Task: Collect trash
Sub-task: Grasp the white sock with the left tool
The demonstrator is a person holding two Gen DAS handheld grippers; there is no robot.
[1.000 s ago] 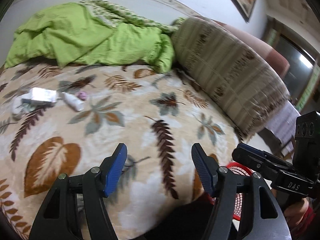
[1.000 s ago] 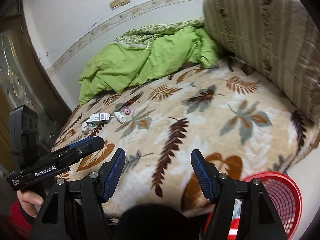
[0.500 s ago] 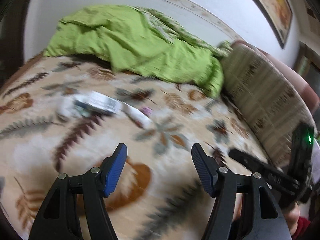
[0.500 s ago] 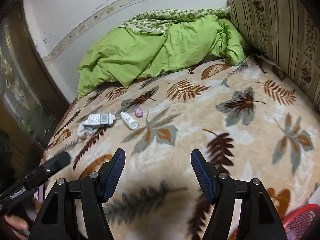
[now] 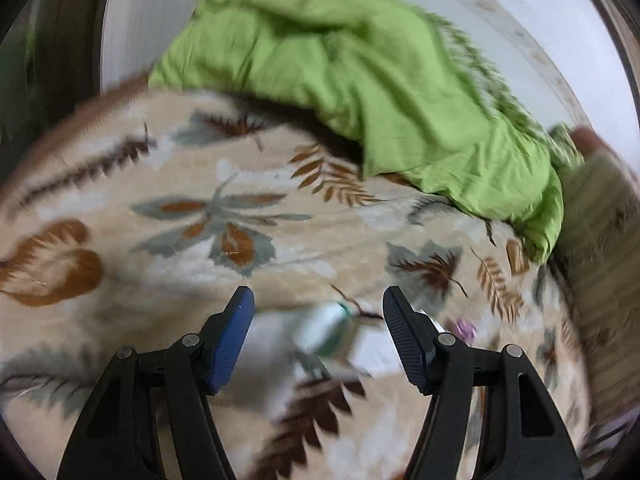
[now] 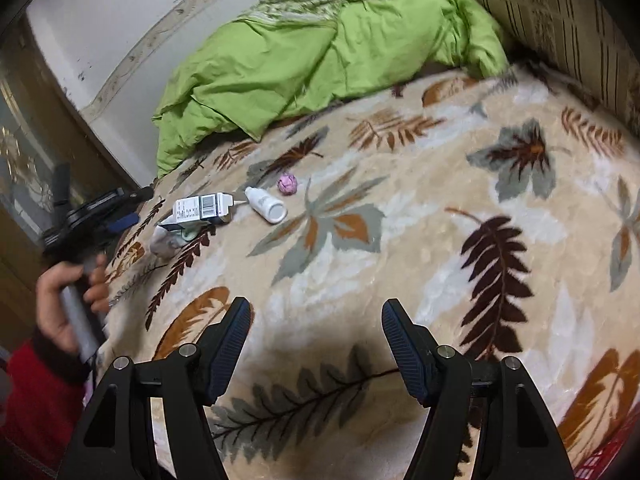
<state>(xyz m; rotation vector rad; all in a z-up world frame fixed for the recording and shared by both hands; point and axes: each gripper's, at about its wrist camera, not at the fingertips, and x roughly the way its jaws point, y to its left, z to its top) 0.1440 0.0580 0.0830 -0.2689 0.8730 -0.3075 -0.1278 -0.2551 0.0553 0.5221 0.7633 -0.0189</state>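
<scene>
Trash lies in a small heap on the leaf-patterned blanket (image 6: pixel 400 240): a white carton with a barcode (image 6: pixel 202 208), a white bottle (image 6: pixel 266 210), a pink crumpled ball (image 6: pixel 287 183) and a greyish wrapper (image 6: pixel 170 242). In the right wrist view my left gripper (image 6: pixel 128 208), held by a hand (image 6: pixel 68 304), hovers just left of the heap. Its own view is blurred: the left gripper (image 5: pixel 318 312) is open, with a white and teal piece of trash (image 5: pixel 324 330) seen between the fingers, untouched. The pink ball (image 5: pixel 464 330) shows to the right. My right gripper (image 6: pixel 316 320) is open and empty over the blanket's near part.
A rumpled green quilt (image 6: pixel 300 52) lies at the back of the bed against the wall. A striped bolster (image 6: pixel 560 20) lines the right side. The rim of a red basket (image 6: pixel 608 454) peeks in at the bottom right corner. A dark wooden door (image 6: pixel 24 152) stands on the left.
My left gripper has swept fast across the bed to the trash heap, which now sits between its fingers. My right gripper has moved forward over the blanket; the red basket has slid almost out of view.
</scene>
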